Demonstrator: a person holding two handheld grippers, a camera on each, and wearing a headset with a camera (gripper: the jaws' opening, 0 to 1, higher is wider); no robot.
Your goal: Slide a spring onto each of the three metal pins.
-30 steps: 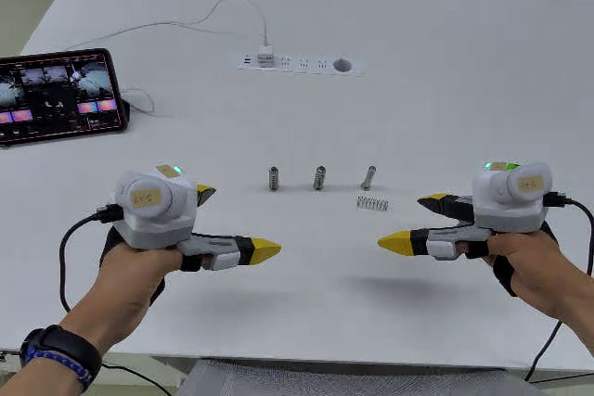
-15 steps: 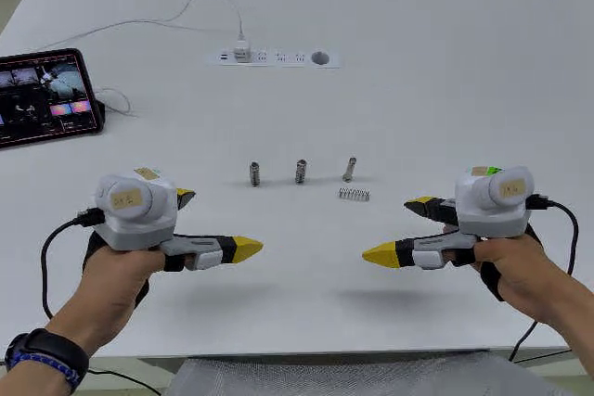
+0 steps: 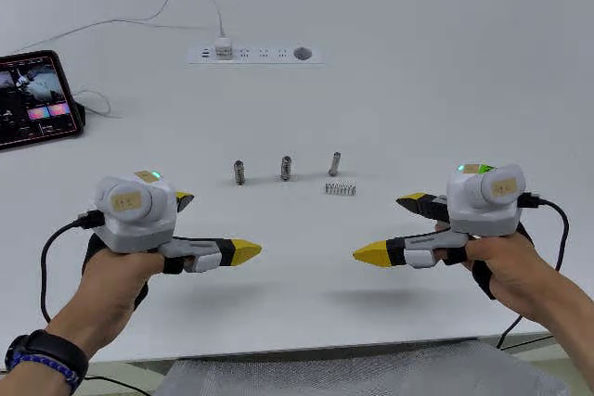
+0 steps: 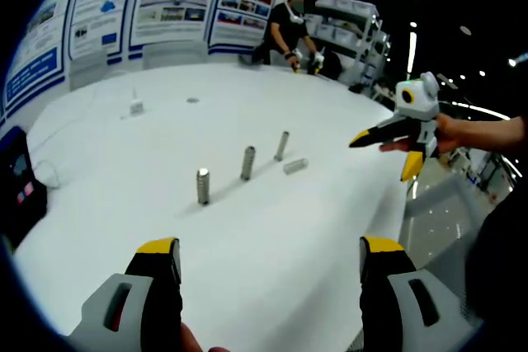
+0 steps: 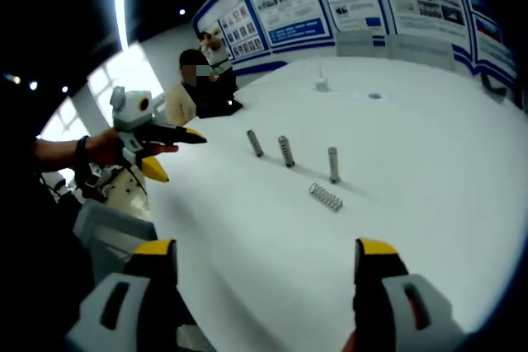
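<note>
Yellow-tipped left tongs point(image 3: 215, 224) are spread wide and hold nothing, hovering over the near left part of the white bench point(image 3: 418, 90). The left gripper view shows both tips far apart with bare bench between them. The right tongs point(image 3: 388, 227) are also spread and empty, over the near right part of the bench. The two pairs point toward each other, well apart, and neither touches any of the parts.

Beyond and between them, three metal pins stand in a row running left to right: the left pin point(image 3: 239, 172), the middle pin point(image 3: 286, 167) and the right pin point(image 3: 334, 163). The left and middle pins look thicker and ribbed. The right gripper view shows coils around the middle pin, but the left pin is too small to tell for sure. The right pin is slim and bare. A loose spring point(image 3: 341, 189) lies flat on the bench just to the near side of the right pin, not touching it.

Farther off lies a white power strip point(image 3: 255, 53) with a plug point(image 3: 223, 47) in it and a cable point(image 3: 139, 18) trailing left. A tablet point(image 3: 32, 99) with a lit screen sits at the left edge.
</note>
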